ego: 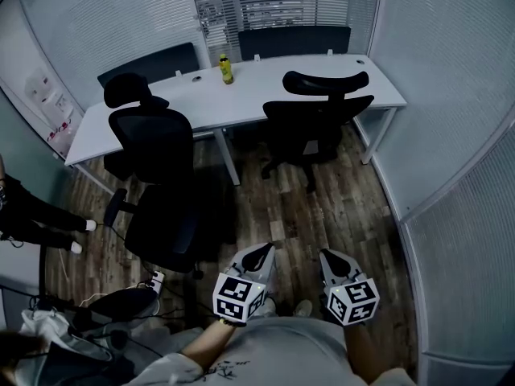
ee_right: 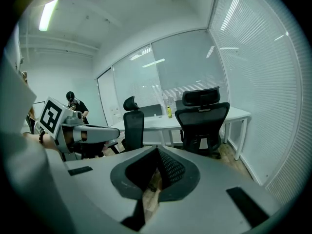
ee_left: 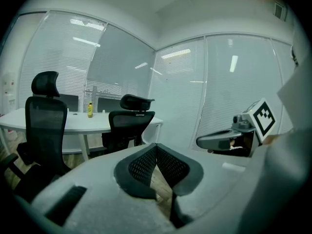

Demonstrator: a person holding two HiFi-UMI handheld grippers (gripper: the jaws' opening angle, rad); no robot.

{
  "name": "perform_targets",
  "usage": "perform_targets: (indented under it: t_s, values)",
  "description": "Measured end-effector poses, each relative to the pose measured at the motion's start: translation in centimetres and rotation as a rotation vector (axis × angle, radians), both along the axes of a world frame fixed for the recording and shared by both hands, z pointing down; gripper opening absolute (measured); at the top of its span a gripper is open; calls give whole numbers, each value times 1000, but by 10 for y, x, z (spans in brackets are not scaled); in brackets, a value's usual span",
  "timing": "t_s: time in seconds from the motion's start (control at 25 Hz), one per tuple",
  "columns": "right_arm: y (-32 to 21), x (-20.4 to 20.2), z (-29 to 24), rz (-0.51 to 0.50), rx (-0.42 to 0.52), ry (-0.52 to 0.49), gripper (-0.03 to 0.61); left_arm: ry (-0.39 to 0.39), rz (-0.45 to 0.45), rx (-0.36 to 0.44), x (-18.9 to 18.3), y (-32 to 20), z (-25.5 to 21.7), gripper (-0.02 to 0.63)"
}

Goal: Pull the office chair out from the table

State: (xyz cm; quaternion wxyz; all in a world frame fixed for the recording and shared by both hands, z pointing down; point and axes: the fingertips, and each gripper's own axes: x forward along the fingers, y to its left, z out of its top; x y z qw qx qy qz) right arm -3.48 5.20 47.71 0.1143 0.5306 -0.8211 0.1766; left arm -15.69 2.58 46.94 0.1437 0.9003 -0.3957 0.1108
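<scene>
Office chair (ego: 315,125) I take as the target: ahead of both tongs, well apart, slightly right of the right tongs. Its seat is pushed in at the desk (ego: 265,83) edge, with the backrest (ego: 322,107) and headrest (ego: 326,81) facing me. The second chair (ego: 153,167) is ahead-left of the left tongs, nearer, turned sideways and clear of the desk. The task line doesn't say which chair; I'm judging it's the tucked one.

Left tongs (ego: 259,254) and right tongs (ego: 328,258) are both closed tip to tip with nothing in them. They sit side by side low in front of me, tilted a little down.

My read of the step: approach, no contact yet. To do it well:
- Walk in first; the chair is out of reach from here.
- Open both tongs before arriving, not at the chair.
- Grip the backrest's top frame, one tongs on each side below the headrest. The mesh will likely give, so the frame is the better bite.
- Two-sided hold so it rolls straight rather than swivelling.
- Pull level, straight back toward me. The wheels should roll easily on the wood floor (ego: 322,207).
- Risk: the base catching the desk leg (ego: 378,135) on the chair's right.
- Lane is narrow: glass wall (ego: 451,135) right of the right tongs, second chair left of the left tongs.
- Bottle (ego: 226,69) stands on the desk beyond and left of the chair, so don't jolt the desk.
</scene>
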Motion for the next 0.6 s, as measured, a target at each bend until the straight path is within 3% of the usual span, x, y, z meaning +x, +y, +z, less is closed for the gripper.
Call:
perform_targets:
  t_s: [0.6]
  values:
    - [-7,-48,3,32,7,-24,8,17,46,30,-46,-14,-2,11]
